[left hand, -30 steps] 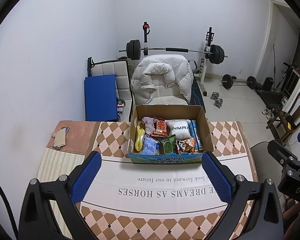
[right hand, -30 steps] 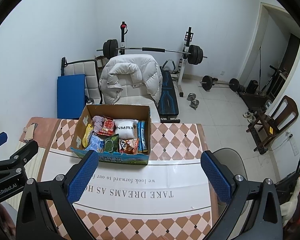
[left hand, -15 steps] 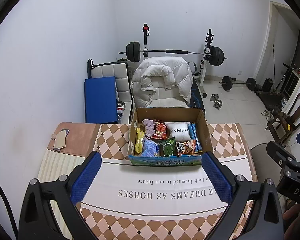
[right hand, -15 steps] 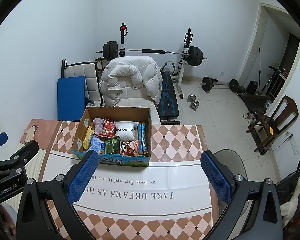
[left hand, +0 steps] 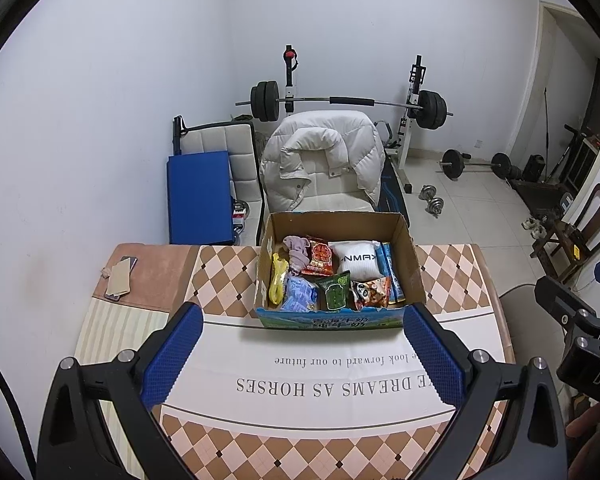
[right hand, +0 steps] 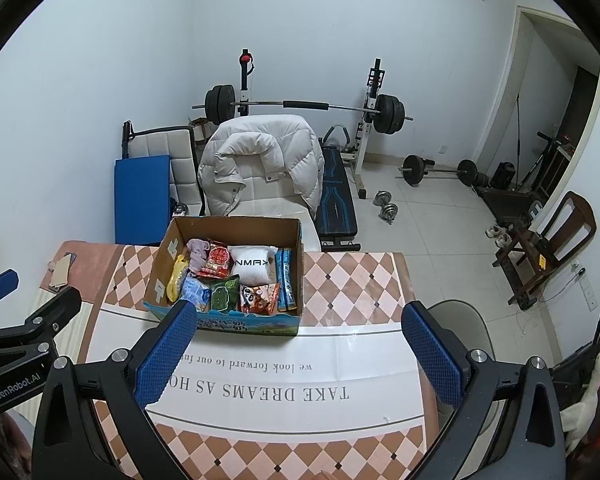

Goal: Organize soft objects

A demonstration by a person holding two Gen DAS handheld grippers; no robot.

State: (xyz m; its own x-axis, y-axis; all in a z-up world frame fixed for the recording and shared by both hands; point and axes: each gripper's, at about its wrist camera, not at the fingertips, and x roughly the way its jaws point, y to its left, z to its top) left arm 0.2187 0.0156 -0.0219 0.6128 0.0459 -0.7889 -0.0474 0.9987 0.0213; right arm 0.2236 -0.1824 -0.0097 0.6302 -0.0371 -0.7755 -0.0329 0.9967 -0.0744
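Observation:
A cardboard box (left hand: 414,264) (right hand: 300,264) stands at the far edge of the table. It holds several soft items: a white pillow pack (left hand: 356,266) (right hand: 250,268), a purple cloth (left hand: 296,250), a red snack bag (left hand: 319,260), a green bag (left hand: 335,292), a yellow item (left hand: 277,282). My left gripper (left hand: 300,316) is open and empty, above the table short of the box. My right gripper (right hand: 296,316) is open and empty, to the right of the left one.
The table (left hand: 228,280) has a checkered cloth with a white printed band. A phone and card (left hand: 120,276) lie at its far left. Behind it stand a chair with a white jacket (left hand: 324,160), a blue mat (left hand: 198,196) and a barbell rack (left hand: 348,102).
Both views have shifted slightly; the box sits a little lower in each frame. Both grippers stay open and empty.

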